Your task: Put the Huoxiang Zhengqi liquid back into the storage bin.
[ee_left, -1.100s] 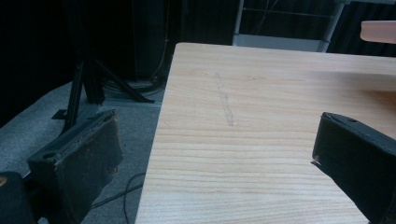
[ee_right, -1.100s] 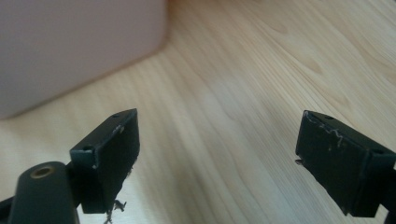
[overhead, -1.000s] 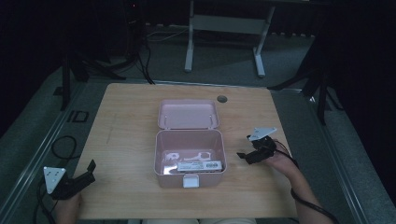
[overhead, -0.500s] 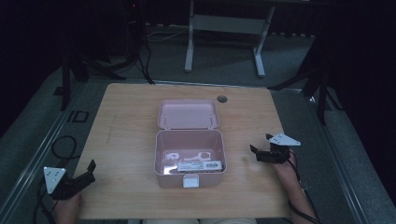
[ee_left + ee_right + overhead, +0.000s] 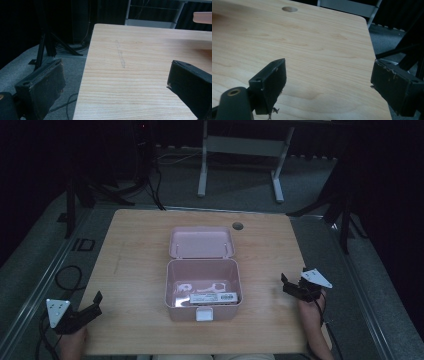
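An open pink box [image 5: 202, 311] stands mid-table, its lid [image 5: 201, 242] swung back flat behind it. Inside lie white items and a labelled strip [image 5: 212, 297]. My left gripper [image 5: 95, 304] rests at the near left corner of the table, open, well left of the box. In the left gripper view, its jaws [image 5: 115, 75] are spread wide over bare wood, and the lid's edge [image 5: 202, 17] shows at top right. My right gripper [image 5: 285, 285] is open to the right of the box, pointing at it. The right gripper view has the jaws [image 5: 328, 72] apart with nothing between them.
The wooden table [image 5: 135, 250] has a round cable hole [image 5: 237, 226] behind the box, also visible from the right gripper [image 5: 289, 9]. Dark stands and cables surround the table on the floor. A grey desk frame [image 5: 240, 145] stands beyond the far edge.
My right gripper has drawn away from the box, moving right and slightly toward the near edge. The left gripper and the box stayed put.
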